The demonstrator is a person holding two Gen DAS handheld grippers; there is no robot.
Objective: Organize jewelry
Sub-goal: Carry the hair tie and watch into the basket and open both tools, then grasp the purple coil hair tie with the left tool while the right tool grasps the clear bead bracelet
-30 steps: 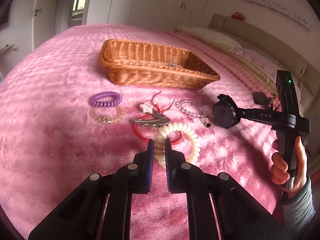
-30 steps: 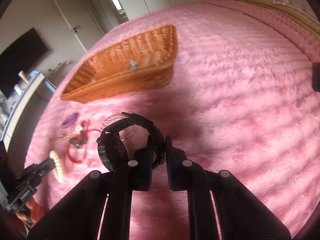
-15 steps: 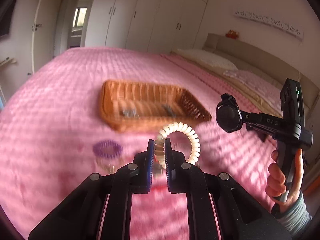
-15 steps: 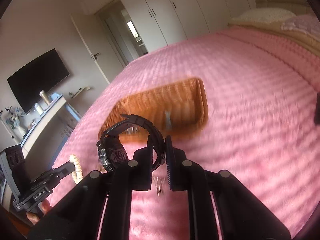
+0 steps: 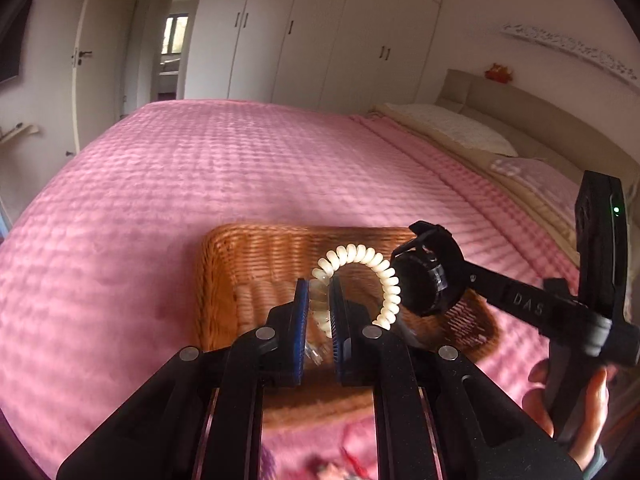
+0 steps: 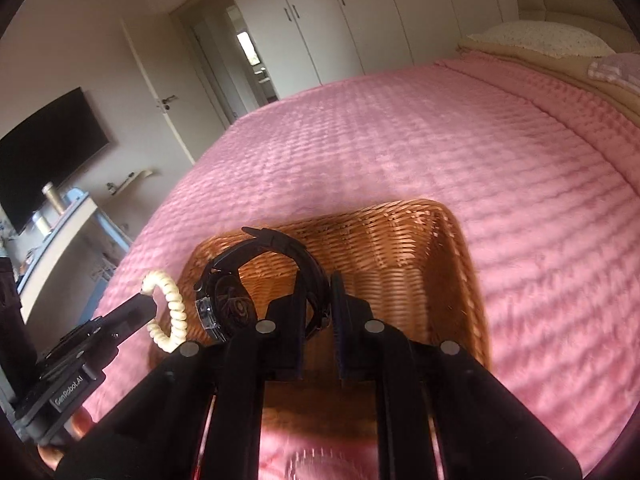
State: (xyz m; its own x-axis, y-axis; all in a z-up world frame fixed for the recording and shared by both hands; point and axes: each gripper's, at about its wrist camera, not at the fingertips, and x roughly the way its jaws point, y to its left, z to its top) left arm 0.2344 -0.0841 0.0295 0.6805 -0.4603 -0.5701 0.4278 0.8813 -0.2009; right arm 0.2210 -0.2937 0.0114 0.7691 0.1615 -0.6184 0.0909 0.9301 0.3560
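Observation:
My left gripper [image 5: 319, 285] is shut on a cream spiral bracelet [image 5: 382, 270] and holds it above the wicker basket [image 5: 224, 264]. My right gripper [image 6: 318, 280] is shut on the strap of a black wristwatch [image 6: 230, 300], also held over the basket [image 6: 404, 248]. In the left wrist view the watch [image 5: 424, 284] hangs from the right gripper just right of the bracelet. In the right wrist view the bracelet [image 6: 172, 312] hangs from the left gripper at the left. A small clear item lies in the basket under my left fingers.
The basket stands on a pink quilted bedspread [image 5: 200, 168]. Blurred jewelry [image 5: 332, 468] lies on the bed at the near edge. Pillows [image 5: 452, 128] and a headboard are far right; wardrobes and a door stand behind.
Both grippers lifted their items off the bed and moved forward over the basket. The bracelet and watch now hang above its inside.

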